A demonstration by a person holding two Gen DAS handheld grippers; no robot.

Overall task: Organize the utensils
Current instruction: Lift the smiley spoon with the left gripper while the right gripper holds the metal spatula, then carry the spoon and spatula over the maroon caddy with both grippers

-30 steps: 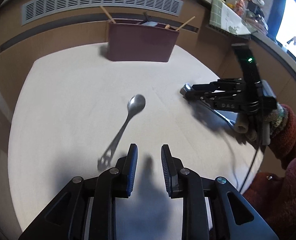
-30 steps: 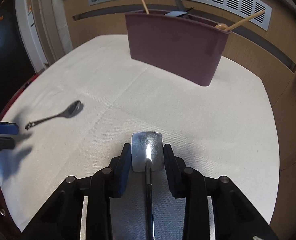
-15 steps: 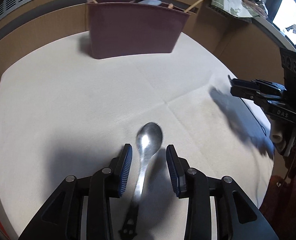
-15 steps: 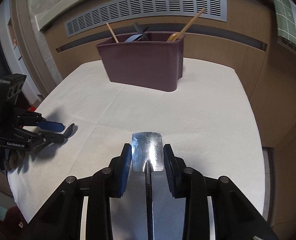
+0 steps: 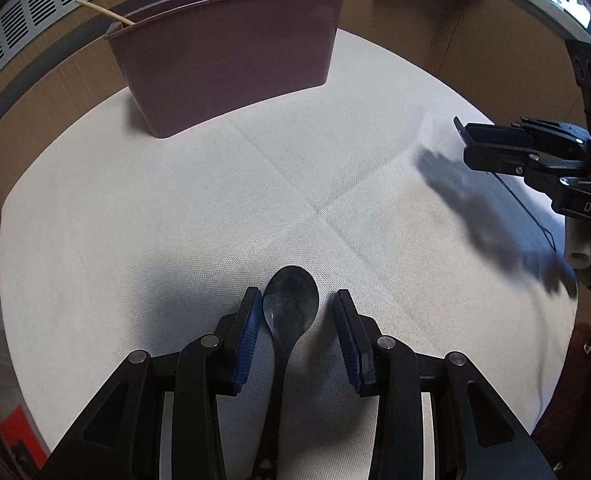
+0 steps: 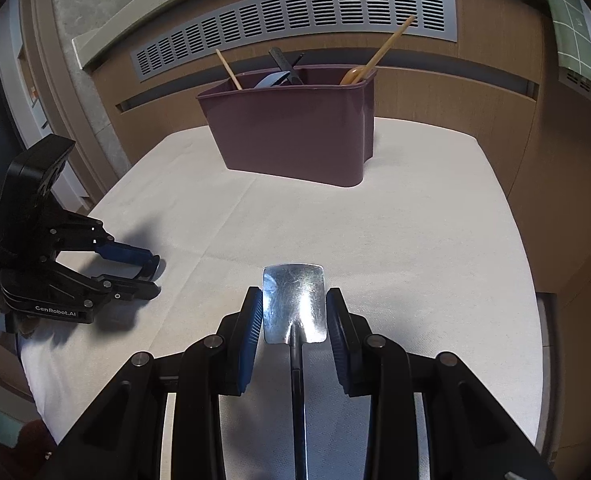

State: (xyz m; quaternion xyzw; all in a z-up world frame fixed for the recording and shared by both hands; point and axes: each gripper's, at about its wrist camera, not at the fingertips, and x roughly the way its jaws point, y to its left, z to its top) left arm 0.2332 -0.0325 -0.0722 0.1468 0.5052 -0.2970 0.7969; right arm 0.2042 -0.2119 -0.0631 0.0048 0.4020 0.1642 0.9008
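Holding a flat-headed utensil [image 6: 294, 304] clamped, right gripper [image 6: 294, 312] waits; left gripper [image 5: 297, 330] jaws, just widened, straddle ungripped spoon [image 5: 290, 308]; bin [image 5: 231, 56] awaits both.

On the black body of the left tool [image 6: 156, 278], seen from the right wrist camera, white letters read "GenRobot.AI". On the body of the right tool [image 5: 465, 140], seen from the left wrist camera, white letters "DAS" can be read; the word is perhaps cut off at the edge

The cloth [image 6: 395, 240] between both grippers and the bin [image 6: 295, 132] is left unobstructed; the bin's mouth is crowded by utensils [image 6: 283, 66].
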